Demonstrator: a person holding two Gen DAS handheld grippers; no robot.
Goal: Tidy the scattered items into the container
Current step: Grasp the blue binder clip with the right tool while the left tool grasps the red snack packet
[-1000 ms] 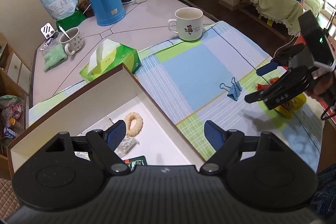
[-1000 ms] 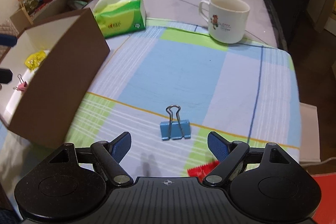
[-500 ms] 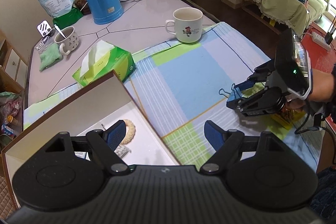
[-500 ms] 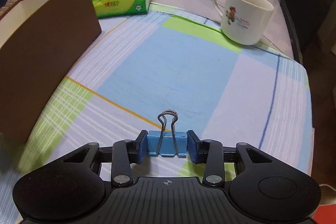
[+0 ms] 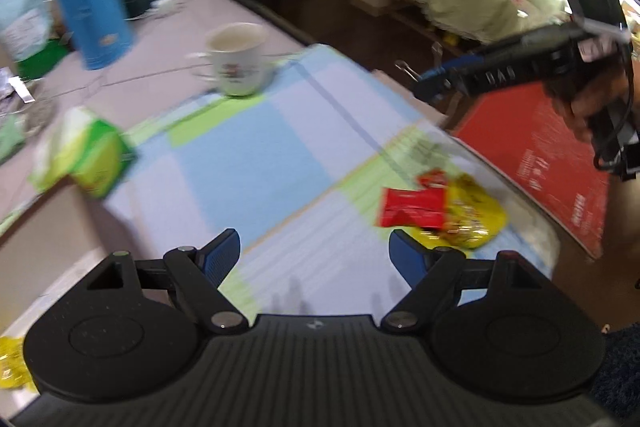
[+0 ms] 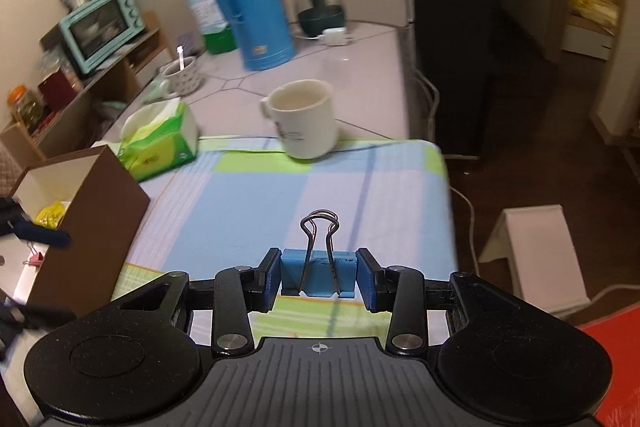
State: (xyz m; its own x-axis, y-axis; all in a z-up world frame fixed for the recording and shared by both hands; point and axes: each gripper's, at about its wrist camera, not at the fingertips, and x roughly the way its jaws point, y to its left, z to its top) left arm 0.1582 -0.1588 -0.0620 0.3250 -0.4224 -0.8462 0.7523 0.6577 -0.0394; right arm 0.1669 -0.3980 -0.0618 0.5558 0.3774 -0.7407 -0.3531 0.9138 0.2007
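**A:** Status on the right gripper (image 6: 318, 277)?

**B:** Jaws clamped on the blue binder clip (image 6: 318, 273), one pad on each end of the body, wire handles sticking up and forward. Clip is lifted clear of the checked cloth (image 6: 256, 199). Side grip makes sense: the flat ends give the pads something square to bite, and the handles stay out of the way.

**A:** Left gripper (image 5: 316, 255)?

**B:** Jaws wide apart, nothing between them. It hangs low over the cloth, pointing toward the red packet (image 5: 412, 207) and yellow packet (image 5: 474, 215), which lie touching each other near the cloth's edge. My guess: lined up for those, but that's a judgement.

**A:** Container?

**B:** Brown box (image 6: 96, 223), white inside, left of the cloth, just beside the green tissue pack (image 6: 160, 143). The clip is well apart from it, so it needs to travel left and over the wall before release.

**A:** Anything one view gives that the other doesn't?

**B:** The right wrist view looks into the box: a yellow wrapper (image 6: 50, 215) and a small pink clip (image 6: 36, 259) already lie in there. It doesn't show the packets. The left wrist view shows the packets and the right gripper from the side, held high off the cloth with a hand (image 5: 592, 99) behind it. That view is motion-blurred, and the box is barely in it.
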